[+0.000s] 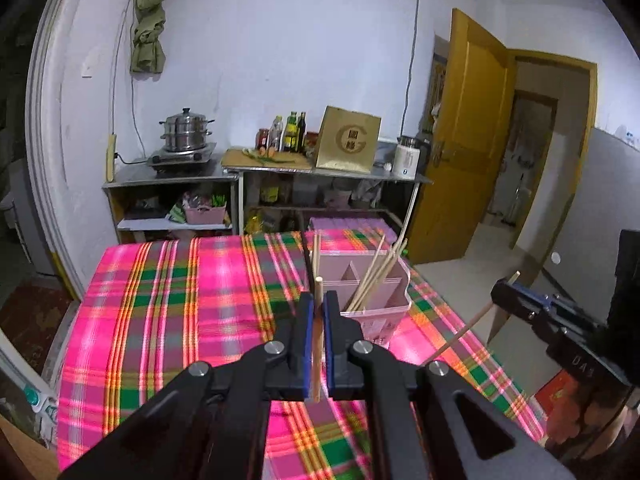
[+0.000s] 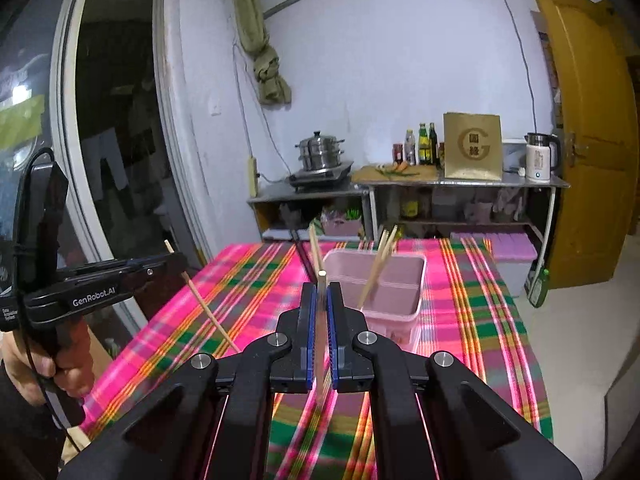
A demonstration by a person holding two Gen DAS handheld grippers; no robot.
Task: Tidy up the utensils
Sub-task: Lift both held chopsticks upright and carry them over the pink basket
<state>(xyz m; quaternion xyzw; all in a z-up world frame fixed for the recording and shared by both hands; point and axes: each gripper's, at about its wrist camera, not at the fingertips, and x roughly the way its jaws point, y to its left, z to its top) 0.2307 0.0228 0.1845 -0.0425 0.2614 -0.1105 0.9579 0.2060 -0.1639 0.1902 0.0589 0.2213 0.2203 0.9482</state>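
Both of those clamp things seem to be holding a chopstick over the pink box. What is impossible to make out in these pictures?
- Left wrist view: the lower end of the chopstick in the left gripper is hidden behind the gripper's body.
- Right wrist view: the chopstick in the right gripper is motion-blurred, its lower end unclear.
- Both views: the floor of the pink utensil holder is hidden by its own walls.
- Right wrist view: the bottle labels are too small to read.

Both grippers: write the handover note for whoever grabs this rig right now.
Left gripper: shut on a pale wooden chopstick, upright between the blue pads.
Right gripper: shut on a second wooden chopstick.
The pink plastic divided holder stands on the pink plaid tablecloth, ahead of both grippers.
Done: several chopsticks in the holder already.
Left: drop both held chopsticks in.
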